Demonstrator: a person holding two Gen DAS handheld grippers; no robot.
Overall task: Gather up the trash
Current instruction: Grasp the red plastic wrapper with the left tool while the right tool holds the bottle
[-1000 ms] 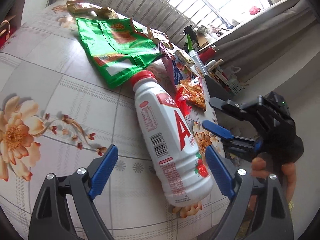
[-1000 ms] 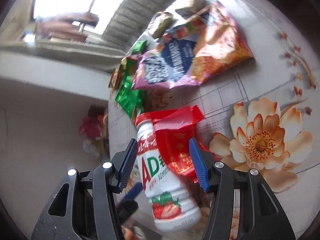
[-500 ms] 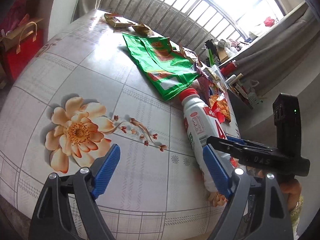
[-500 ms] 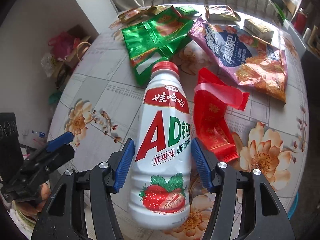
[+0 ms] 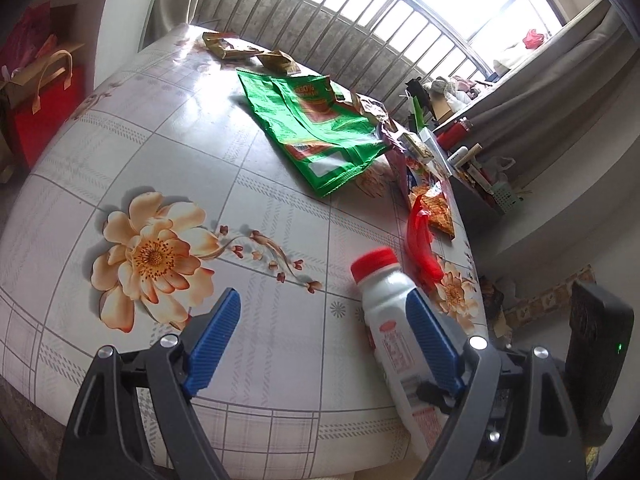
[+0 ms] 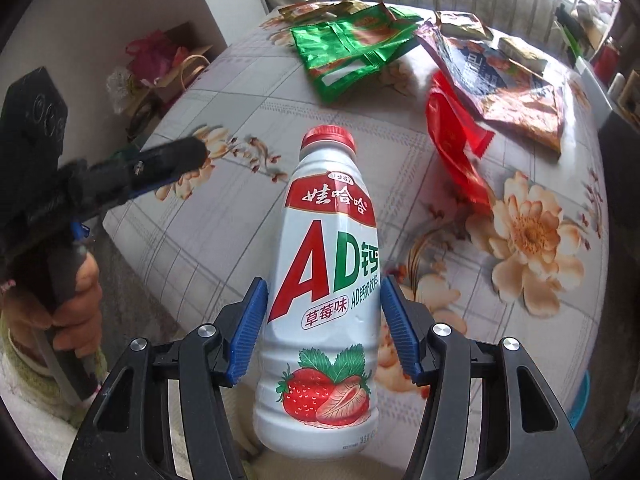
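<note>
A white AD milk bottle (image 6: 324,292) with a red cap sits between the blue pads of my right gripper (image 6: 322,328), which is shut on its body and holds it above the table's near edge. The bottle also shows in the left wrist view (image 5: 390,320), partly behind my left gripper's right finger. My left gripper (image 5: 324,344) is open and empty over the floral tablecloth (image 5: 160,184). On the table lie a green snack bag (image 5: 316,128), a red wrapper (image 6: 456,152) and a purple-orange chip bag (image 6: 504,84).
Small brown wrappers (image 5: 248,50) lie at the table's far edge by the window bars. A red gift bag (image 5: 44,104) stands on the floor to the left. A cluttered shelf (image 5: 460,148) stands beyond the table's right side.
My right gripper has lifted the bottle off the table and pulled it back toward the near edge. My left gripper has drawn back and to the left, away from the bottle.
</note>
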